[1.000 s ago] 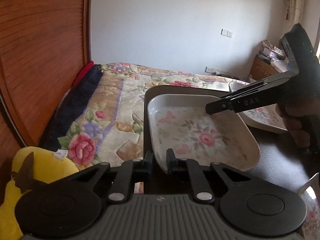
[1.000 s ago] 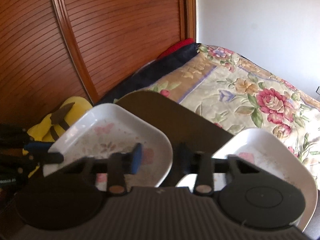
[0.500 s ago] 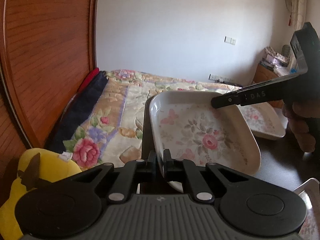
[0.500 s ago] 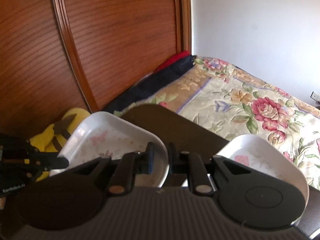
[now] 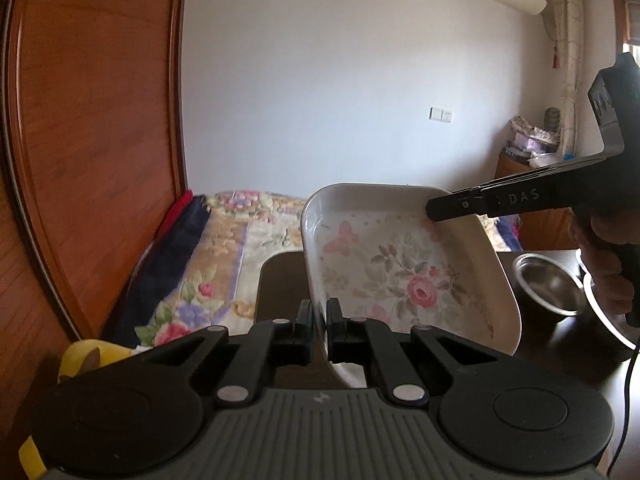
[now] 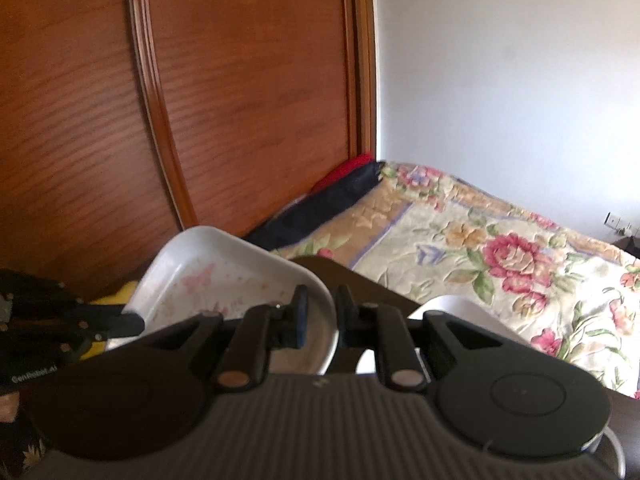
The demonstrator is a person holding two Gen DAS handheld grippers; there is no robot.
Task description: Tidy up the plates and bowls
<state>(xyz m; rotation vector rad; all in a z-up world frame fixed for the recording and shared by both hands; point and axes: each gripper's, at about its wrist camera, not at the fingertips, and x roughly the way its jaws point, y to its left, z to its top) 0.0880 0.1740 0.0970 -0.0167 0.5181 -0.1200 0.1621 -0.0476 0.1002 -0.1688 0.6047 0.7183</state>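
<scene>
Above the dark table [image 5: 280,280], I hold one flowered dish [image 5: 404,264] clear of the surface, tilted, its long axis running away from my left gripper [image 5: 319,330] toward the right gripper [image 5: 430,212]. A second white dish [image 6: 452,312] lies on the table just right of it, so I judge the stacking move goes rightward, the right gripper nearer. Two steel bowls [image 5: 548,284] stand beyond, to the right. The left gripper is closed tight on the near rim. The right gripper's jaws straddle the opposite rim, narrowly parted; whether both pads bear on it I cannot tell.
</scene>
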